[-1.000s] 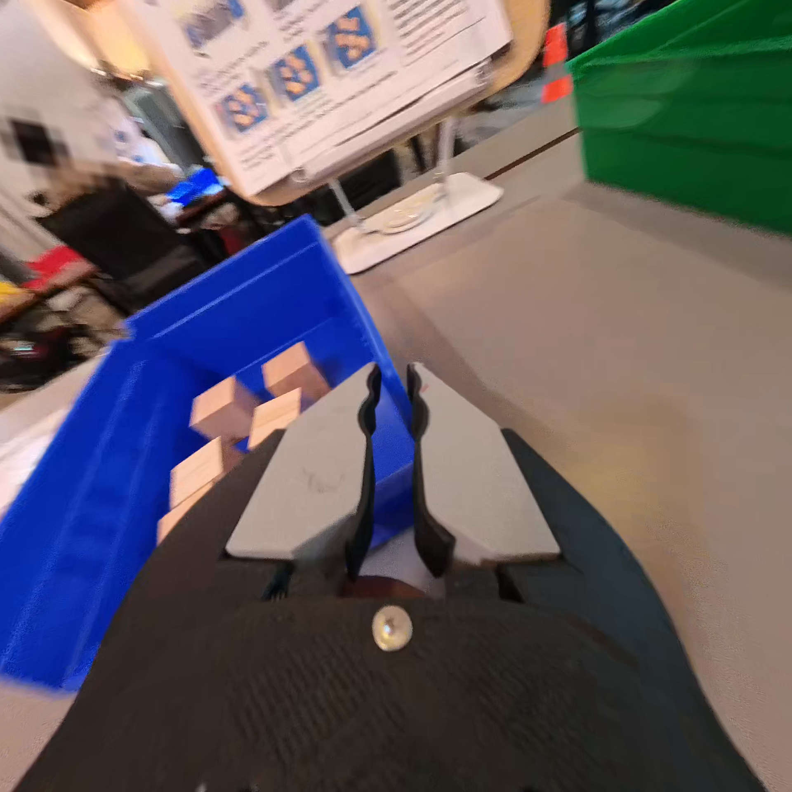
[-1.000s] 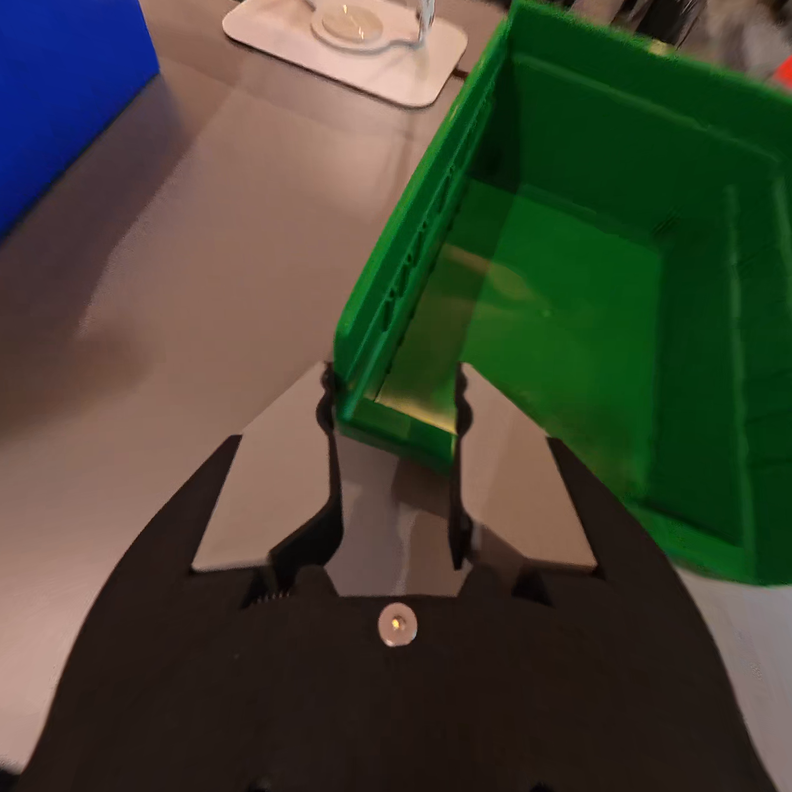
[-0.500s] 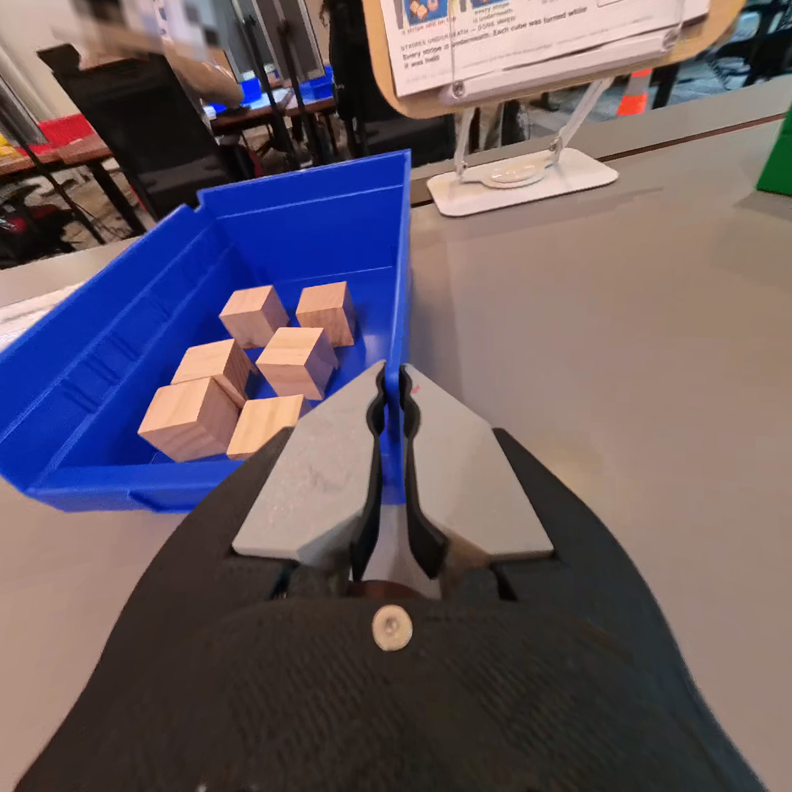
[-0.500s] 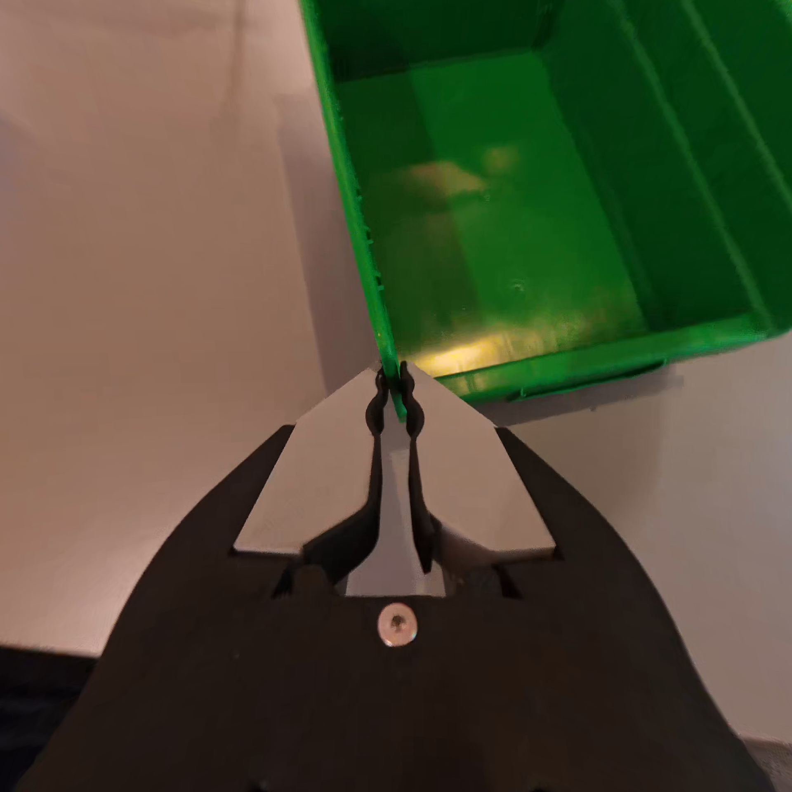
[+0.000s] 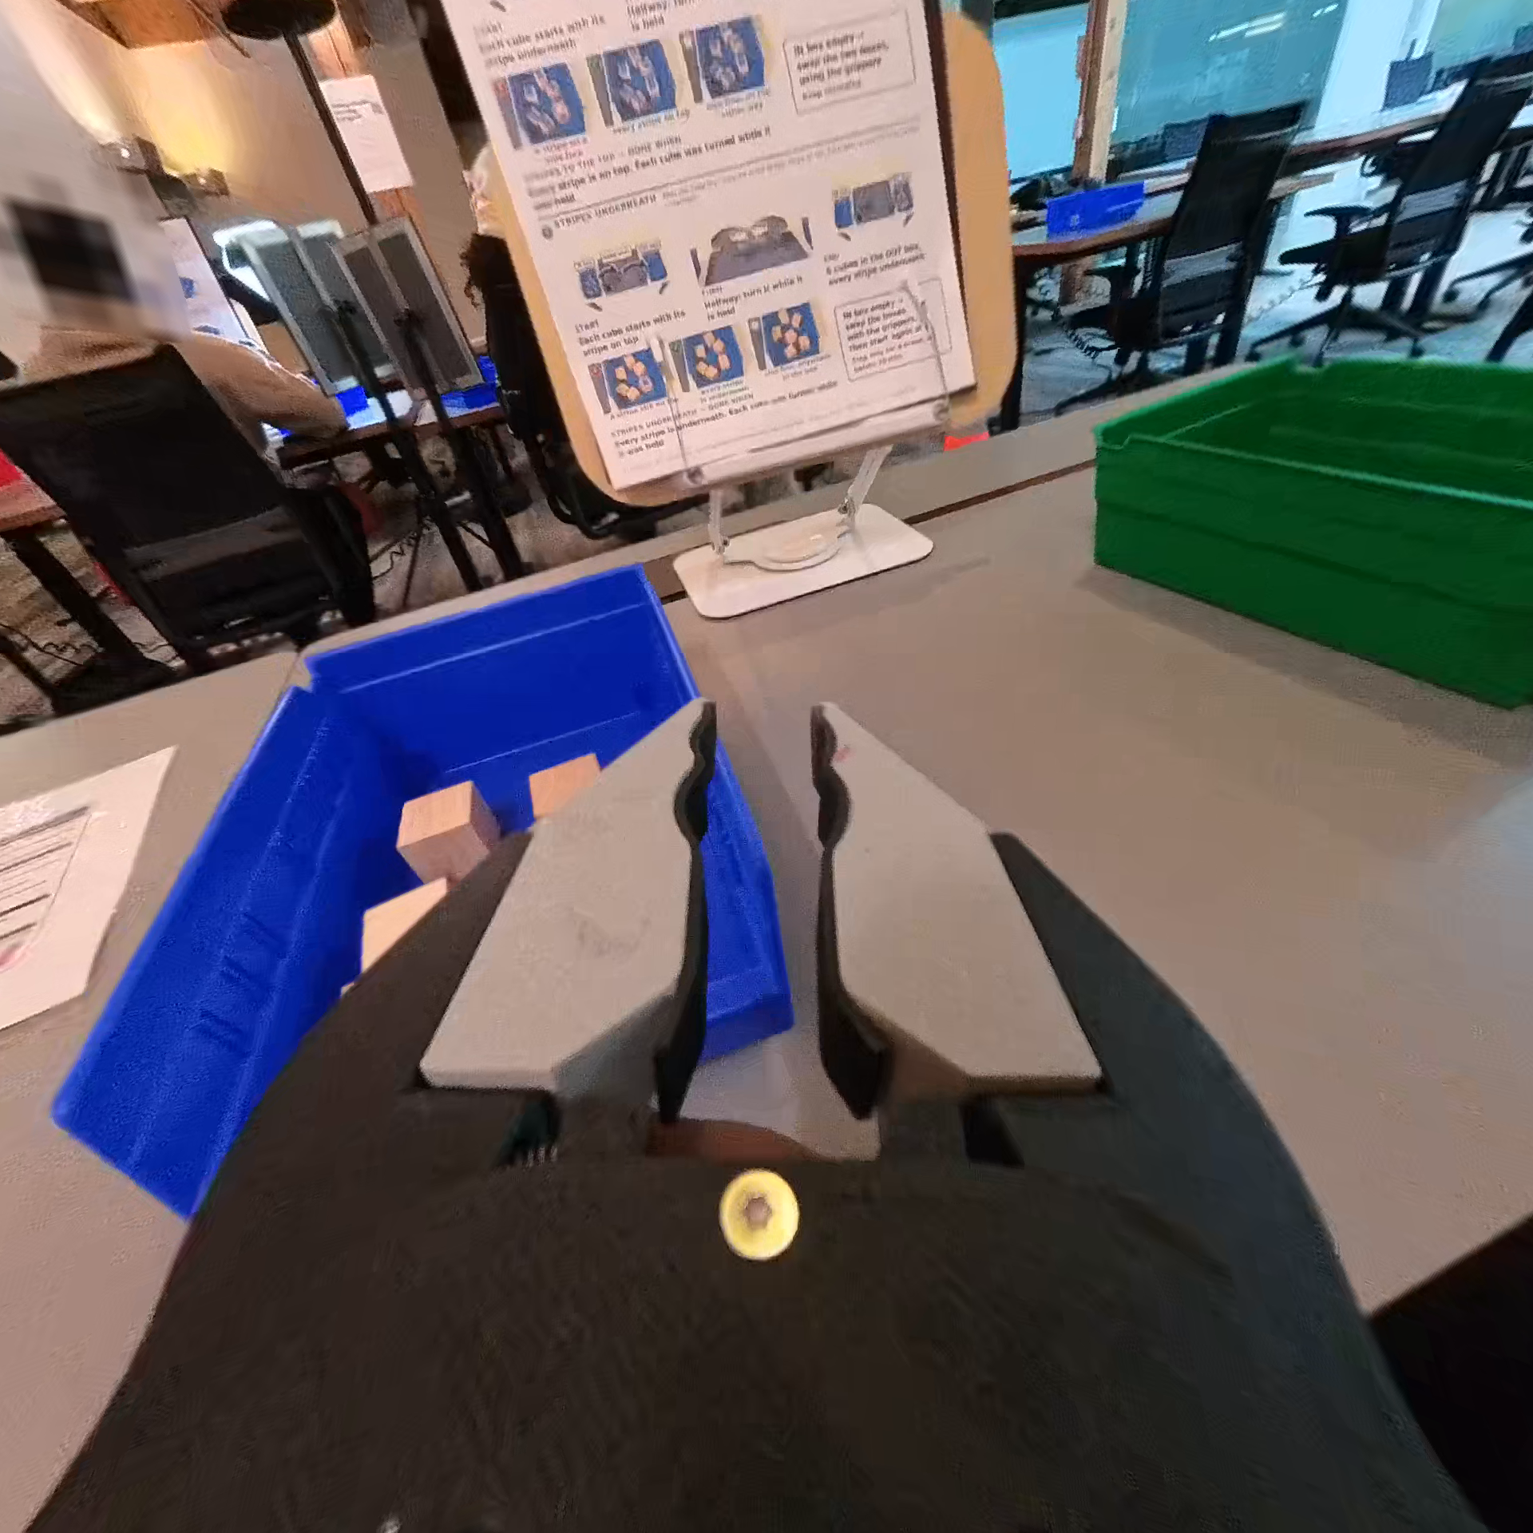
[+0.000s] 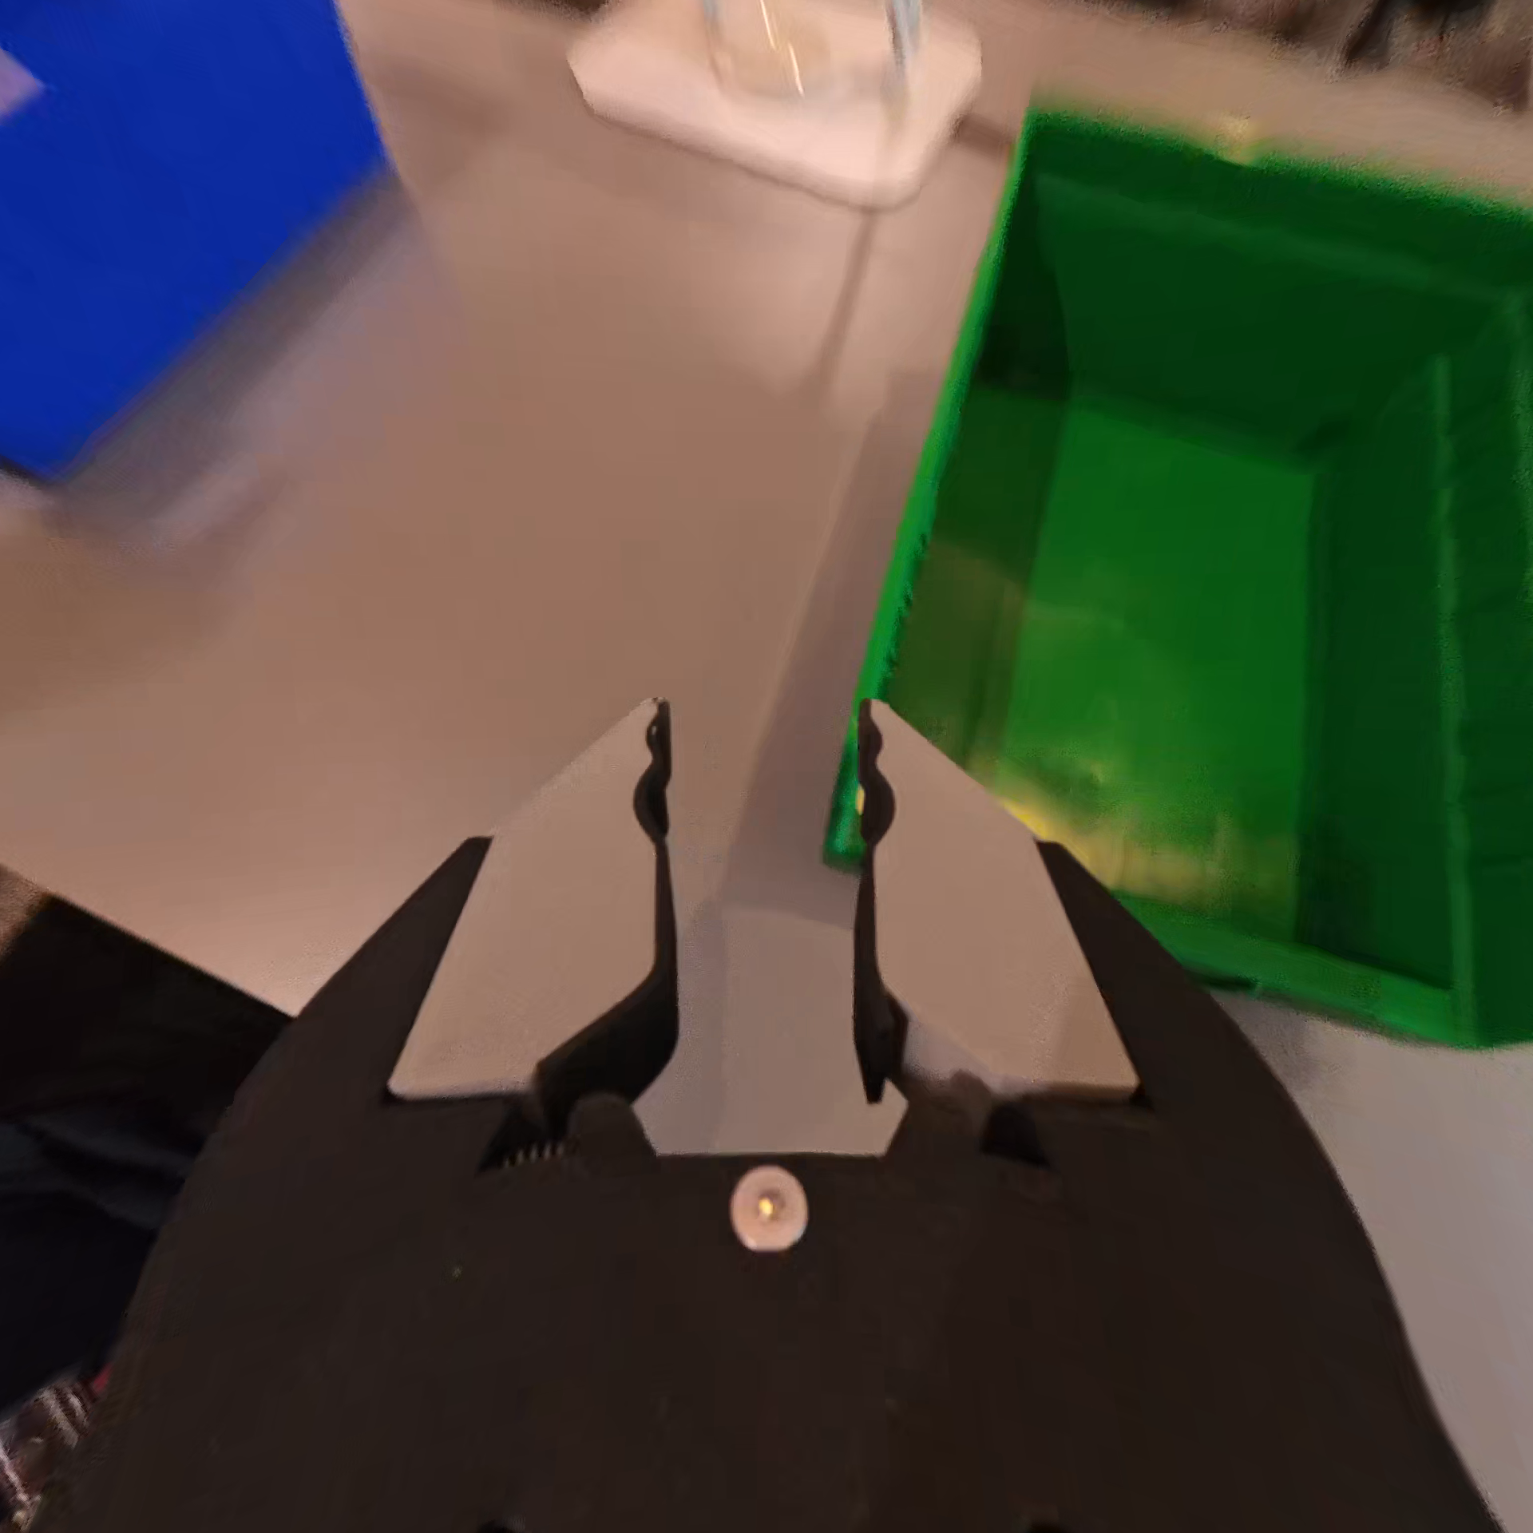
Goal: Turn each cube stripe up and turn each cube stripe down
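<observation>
Right, on the left wrist view my left gripper [image 5: 756,738] sits with its jaws spread and nothing between them, hovering over the near right corner of the blue bin [image 5: 249,929]. The bin's right wall shows in the gap beside the left finger. Inside the bin, at about 10 o'clock from the tips, I can make out three wooden cubes [image 5: 444,829], partly hidden behind the finger; I cannot tell where their stripes face. At 12 o'clock a sheet on a stand [image 5: 722,240] rises from a white base on the grey table [image 5: 1161,871]. At 2 o'clock lies the green bin [image 5: 1327,531], well apart from the blue one. A paper [image 5: 58,879] lies flat on the table at 9 o'clock.

On the right wrist view, which is blurred, my right gripper [image 6: 759,717] is also spread and holds nothing. It hangs above bare table [image 6: 498,581], with the right fingertip just beside the green bin's [image 6: 954,498] near left corner. I see no cubes in it. The blue bin [image 6: 166,207] shows at 10 o'clock, the stand's base [image 6: 780,91] at 12.
</observation>
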### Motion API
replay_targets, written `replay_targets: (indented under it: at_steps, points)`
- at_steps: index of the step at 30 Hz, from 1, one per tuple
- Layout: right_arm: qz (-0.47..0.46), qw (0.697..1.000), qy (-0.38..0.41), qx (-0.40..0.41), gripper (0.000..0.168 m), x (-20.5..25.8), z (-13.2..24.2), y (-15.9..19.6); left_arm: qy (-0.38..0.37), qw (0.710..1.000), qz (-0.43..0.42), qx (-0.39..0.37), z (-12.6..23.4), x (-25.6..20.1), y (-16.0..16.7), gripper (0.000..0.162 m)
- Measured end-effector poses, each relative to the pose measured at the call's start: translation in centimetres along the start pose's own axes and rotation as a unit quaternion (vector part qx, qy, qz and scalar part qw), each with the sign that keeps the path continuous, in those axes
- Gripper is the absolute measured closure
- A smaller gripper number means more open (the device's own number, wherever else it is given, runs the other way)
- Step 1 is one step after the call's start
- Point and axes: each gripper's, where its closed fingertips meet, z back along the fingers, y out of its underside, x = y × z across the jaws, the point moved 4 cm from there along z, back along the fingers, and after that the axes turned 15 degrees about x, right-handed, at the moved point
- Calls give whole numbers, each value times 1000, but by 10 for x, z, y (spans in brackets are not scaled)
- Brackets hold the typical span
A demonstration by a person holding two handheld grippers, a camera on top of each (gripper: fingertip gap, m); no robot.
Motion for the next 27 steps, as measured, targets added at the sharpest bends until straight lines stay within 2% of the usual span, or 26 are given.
replay_targets:
  at_steps: [3,6,9,15,22,27]
  points:
    - [7,991,-51,-126,121,14,46,-20,-7,999,32,-14,26,27,-8,139]
    - [3,979,-54,-195,121,14,69,-27,-36,997,57,-23,38,56,-3,131]
    - [3,979,-49,-200,121,15,70,-28,-33,997,74,-17,39,68,4,123]
    - [22,982,-46,-182,122,24,56,-29,-41,997,60,1,25,69,10,122]
    - [67,983,-21,-169,125,22,43,-44,-27,994,53,91,-28,80,30,108]
    - [74,978,-77,-179,126,21,38,-56,-29,987,28,157,-71,98,39,104]
